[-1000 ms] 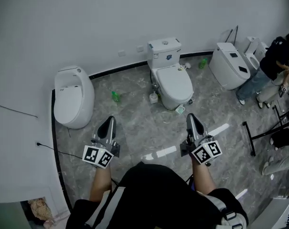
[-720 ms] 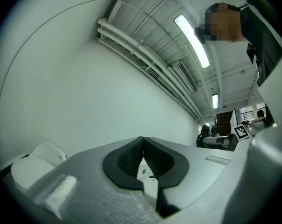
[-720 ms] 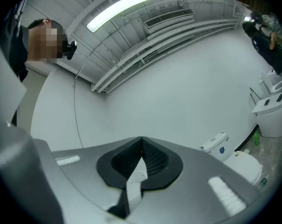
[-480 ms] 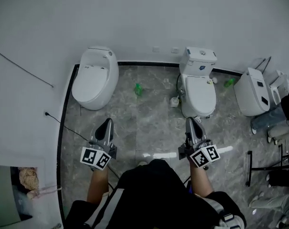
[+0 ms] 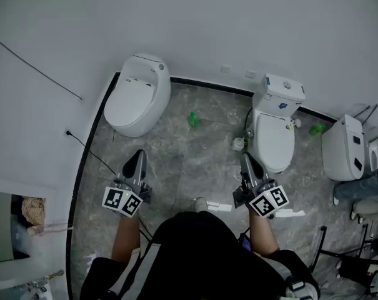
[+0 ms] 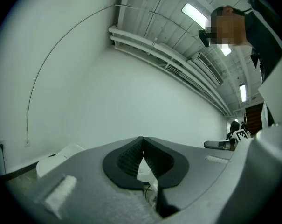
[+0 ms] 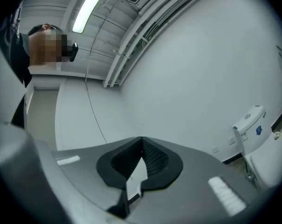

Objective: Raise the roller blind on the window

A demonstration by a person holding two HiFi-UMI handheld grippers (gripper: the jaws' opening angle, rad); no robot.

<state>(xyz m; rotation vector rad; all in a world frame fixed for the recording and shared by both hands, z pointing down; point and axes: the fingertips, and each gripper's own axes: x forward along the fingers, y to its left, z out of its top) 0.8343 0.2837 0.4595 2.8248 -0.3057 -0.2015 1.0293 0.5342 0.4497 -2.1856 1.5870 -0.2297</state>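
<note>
No window or roller blind shows in any view. In the head view my left gripper [image 5: 138, 159] points forward over the grey marble floor, shut and holding nothing. Beside it my right gripper [image 5: 245, 162] is also shut and empty, its tip near the base of the right toilet [image 5: 275, 139]. From the left gripper view the closed jaw tips [image 6: 141, 139] face a bare white wall; the right gripper view shows its closed tips [image 7: 141, 140] against the same kind of wall.
A rounded white toilet [image 5: 137, 95] stands at the left, another toilet [image 5: 347, 147] at the far right. A green bottle [image 5: 192, 119] lies on the floor between them. A thin cable [image 5: 34, 67] runs along the left wall. Black stand legs [image 5: 338, 255] sit lower right.
The view has swung to the left: the toilets have drifted rightward in the head view and the left wall with a doorway opening has come in. Both grippers stay shut, side by side.
</note>
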